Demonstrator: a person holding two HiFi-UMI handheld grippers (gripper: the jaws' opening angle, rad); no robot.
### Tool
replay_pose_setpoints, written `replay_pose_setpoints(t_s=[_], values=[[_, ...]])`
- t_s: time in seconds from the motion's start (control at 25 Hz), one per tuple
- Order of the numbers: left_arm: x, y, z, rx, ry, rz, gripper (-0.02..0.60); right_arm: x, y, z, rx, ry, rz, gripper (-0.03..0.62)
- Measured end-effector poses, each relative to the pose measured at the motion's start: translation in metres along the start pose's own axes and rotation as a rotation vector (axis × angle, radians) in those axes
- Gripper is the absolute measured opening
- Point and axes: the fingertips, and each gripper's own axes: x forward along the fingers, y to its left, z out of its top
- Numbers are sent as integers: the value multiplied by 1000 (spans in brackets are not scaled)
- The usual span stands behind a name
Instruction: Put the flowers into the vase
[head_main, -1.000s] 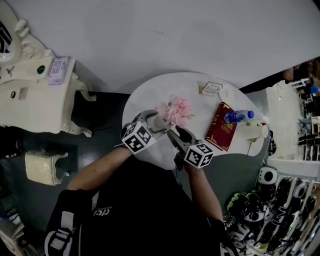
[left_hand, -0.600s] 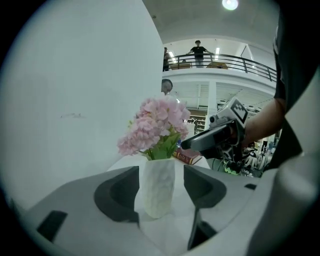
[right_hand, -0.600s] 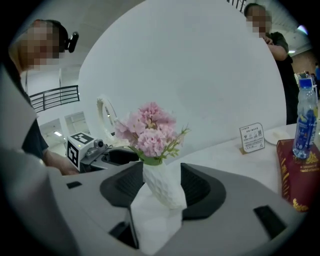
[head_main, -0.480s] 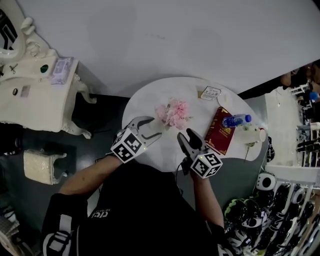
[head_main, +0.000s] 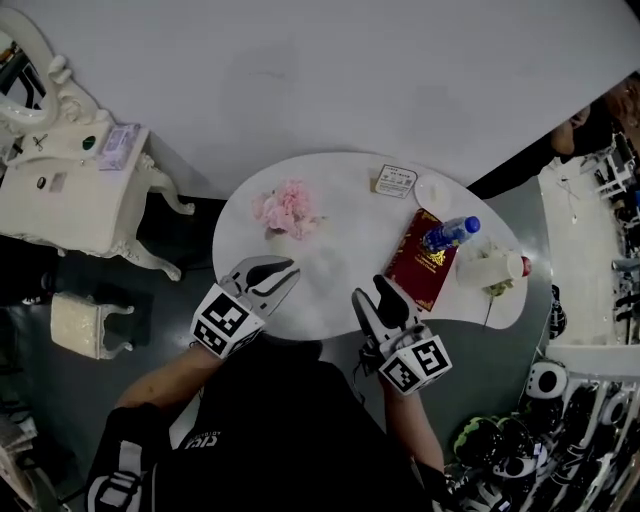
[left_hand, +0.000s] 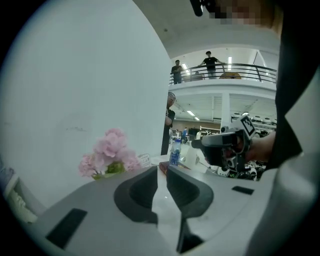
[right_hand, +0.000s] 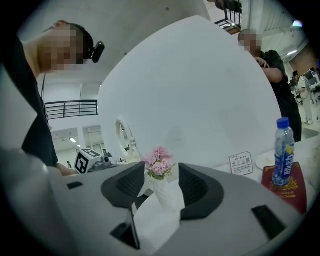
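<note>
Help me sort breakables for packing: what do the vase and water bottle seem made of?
Vase: opaque matte white, probably ceramic or moulded plastic; the look leaves it open. Water bottle: clear plastic, judging by its see-through body and blue cap.

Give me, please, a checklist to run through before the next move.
1. Flowers in vase: ok. Pink flowers sit in the white vase.
2. Vase upright on the round table: ok.
3. Left gripper empty: ok, jaws nearly together, nothing between.
4. Right gripper empty: ok, jaws apart, vase well beyond them.
5. Water bottle on the red book, apart from vase: ok.
</note>
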Motion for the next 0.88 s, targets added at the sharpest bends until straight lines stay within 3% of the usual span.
replay_pose_setpoints(t_s=[0.16,0.36,0.44,0.6,0.72,0.88], values=[[-4,-31,25,-62,-101,13,18,-26,4,7,-38,-32,6,228],[-8,-58,53,-94,-187,-14,11,-49,7,16,-11,-70,19,216],[-22,-44,64,-71,-201,-23,11,-32,16,22,-18,-92,4,213],[-31,-39,60,77,-181,-63,8,-15,23,31,-12,-139,-31,213],[-15,-55,57,68,-204,-105,8,-29,16,28,2,-136,-40,213],[-16,-38,49,85,-212,-74,11,-17,22,18,7,-104,-55,213]])
